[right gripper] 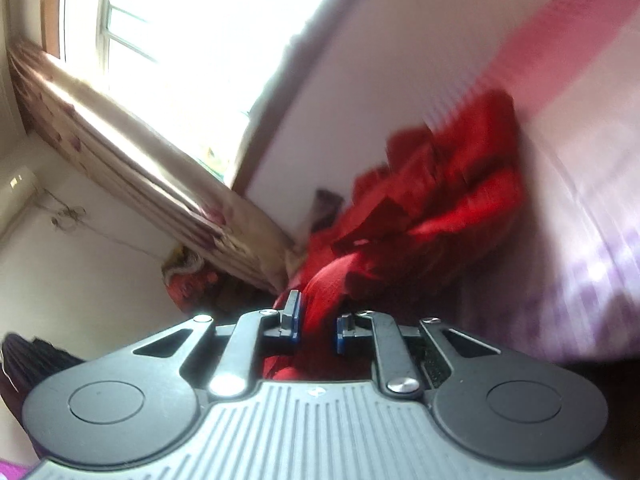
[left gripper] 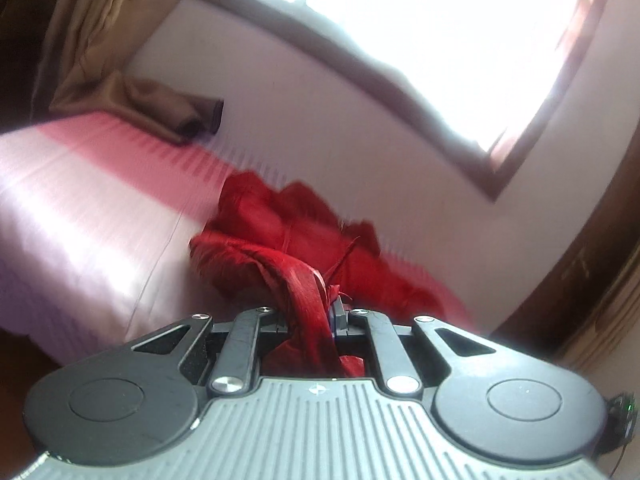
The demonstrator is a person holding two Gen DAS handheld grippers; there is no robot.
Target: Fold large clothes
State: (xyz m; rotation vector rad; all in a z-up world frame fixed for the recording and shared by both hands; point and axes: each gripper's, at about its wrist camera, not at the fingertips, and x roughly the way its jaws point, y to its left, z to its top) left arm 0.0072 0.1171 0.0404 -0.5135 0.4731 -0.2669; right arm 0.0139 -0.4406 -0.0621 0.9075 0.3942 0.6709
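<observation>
From the left wrist camera, the left gripper (left gripper: 320,312) is clenched on a twisted strand of the red garment (left gripper: 296,236), the cloth running back between its fingers toward the camera. The rest of the garment lies bunched on the bed (left gripper: 80,216), which wears a pale striped sheet with a pink band across it. A brown cloth (left gripper: 160,108) hangs down at the far left and trails onto the bed's edge, and a bright window (left gripper: 420,40) fills the wall beyond. From the right wrist camera, the right gripper (right gripper: 316,328) has another part of the red garment (right gripper: 432,200) between its blue-edged pads, grasping it; its jaws are closing. The garment stretches away in blurred folds, near the bed (right gripper: 580,220) on the right. A patterned curtain (right gripper: 132,160) slants beside the window (right gripper: 192,40) at the left.
</observation>
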